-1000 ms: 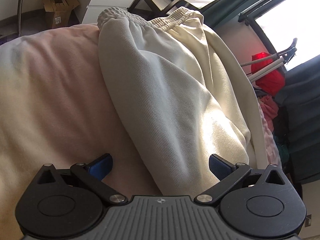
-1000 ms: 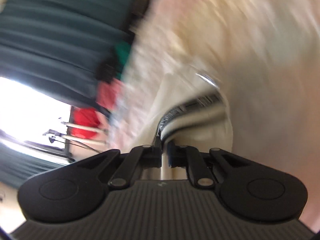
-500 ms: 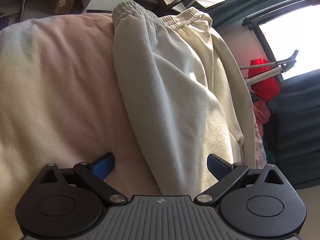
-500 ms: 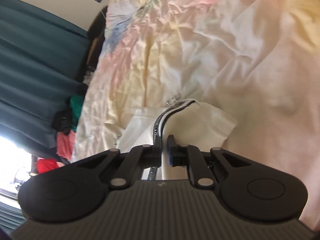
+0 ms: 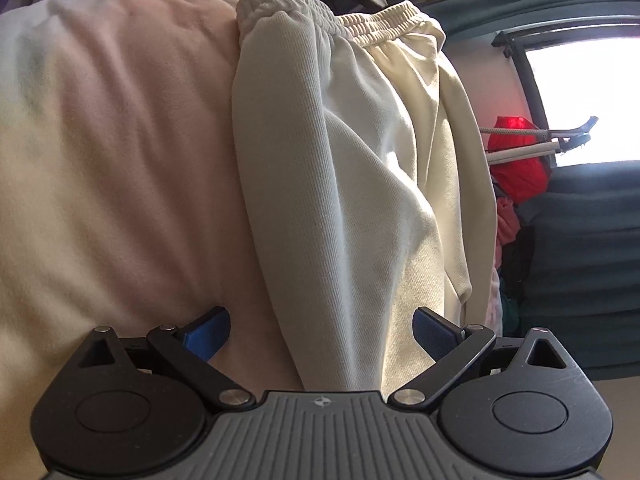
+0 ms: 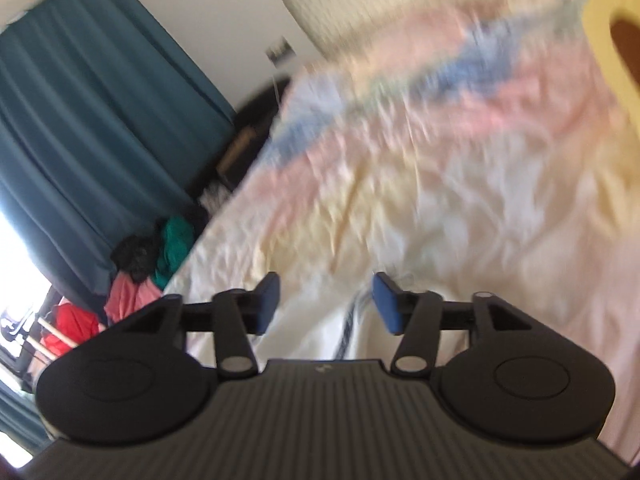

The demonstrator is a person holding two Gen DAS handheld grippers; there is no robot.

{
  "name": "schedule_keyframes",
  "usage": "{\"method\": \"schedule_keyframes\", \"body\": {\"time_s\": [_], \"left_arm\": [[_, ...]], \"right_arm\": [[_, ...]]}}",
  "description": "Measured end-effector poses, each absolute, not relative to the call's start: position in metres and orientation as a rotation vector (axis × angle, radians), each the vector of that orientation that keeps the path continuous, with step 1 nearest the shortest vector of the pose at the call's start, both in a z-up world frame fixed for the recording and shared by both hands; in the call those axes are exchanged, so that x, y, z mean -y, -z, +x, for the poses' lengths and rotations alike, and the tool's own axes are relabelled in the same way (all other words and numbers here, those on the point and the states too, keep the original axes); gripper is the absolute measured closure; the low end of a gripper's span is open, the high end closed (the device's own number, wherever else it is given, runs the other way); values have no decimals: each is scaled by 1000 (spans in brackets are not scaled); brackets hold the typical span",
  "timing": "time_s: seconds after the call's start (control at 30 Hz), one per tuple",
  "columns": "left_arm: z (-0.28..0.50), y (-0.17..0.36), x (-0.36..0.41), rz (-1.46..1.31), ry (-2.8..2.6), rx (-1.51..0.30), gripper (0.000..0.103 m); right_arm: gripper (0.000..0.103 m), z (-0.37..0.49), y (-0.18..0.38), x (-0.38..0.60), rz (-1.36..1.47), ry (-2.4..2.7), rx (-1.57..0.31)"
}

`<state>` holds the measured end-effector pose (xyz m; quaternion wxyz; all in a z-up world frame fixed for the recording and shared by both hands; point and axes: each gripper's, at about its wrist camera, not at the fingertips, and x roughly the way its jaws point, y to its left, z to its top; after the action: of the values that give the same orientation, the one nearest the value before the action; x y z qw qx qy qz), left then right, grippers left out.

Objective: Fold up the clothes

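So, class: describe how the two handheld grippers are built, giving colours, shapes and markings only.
Both the left gripper and right gripper look alike: a grey ribbed body bearing a small round emblem, two black rounded side housings, black link arms with silver pivot pins, and blue finger pads. No cables or sleeves show.

Left gripper (image 5: 322, 330): black plastic body with two round discs, a ribbed grey centre plate bearing a small cross mark, silver pivot screws, triangular cut-outs, blue finger pads (image 5: 208, 334); right gripper (image 6: 325, 304): same black discs, dark ribbed plate, silver screws, blue pads (image 6: 386, 306)
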<state>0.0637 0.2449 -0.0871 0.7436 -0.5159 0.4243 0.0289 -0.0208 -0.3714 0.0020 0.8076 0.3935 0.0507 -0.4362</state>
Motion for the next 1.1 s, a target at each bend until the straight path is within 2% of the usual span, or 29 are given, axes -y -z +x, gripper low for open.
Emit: {"method": "schedule_keyframes", "body": {"time_s": [0.03, 0.13, 0.3, 0.5, 0.6, 0.8, 0.9, 1.1], "left_arm": [[66, 88, -249, -1132, -41, -937, 8], [66, 88, -257, -1125, -29, -921, 11], [65, 91, -261, -1185, -57, -884, 11], [61, 91, -264, -1220, -60, -854, 11], [58, 90, -267, -1225, -77, -836, 11], [60, 87, -265, -1200, -87, -832, 11], [61, 86, -261, -1174, -83, -841, 11], [60, 88, -260, -1171, -84, -845, 11]], "right_arm": [[35, -20, -5, 369, 822, 922, -95], [35, -12, -3, 373, 850, 828, -122], [35, 7, 32, 393, 1107, 688, -315], [35, 1, 64, 404, 1323, 734, -399], [35, -1, 58, 400, 1307, 728, -355], [35, -17, 26, 379, 1133, 711, -144], [35, -5, 22, 380, 1100, 624, -186], [36, 16, 70, 396, 1339, 649, -440]]}}
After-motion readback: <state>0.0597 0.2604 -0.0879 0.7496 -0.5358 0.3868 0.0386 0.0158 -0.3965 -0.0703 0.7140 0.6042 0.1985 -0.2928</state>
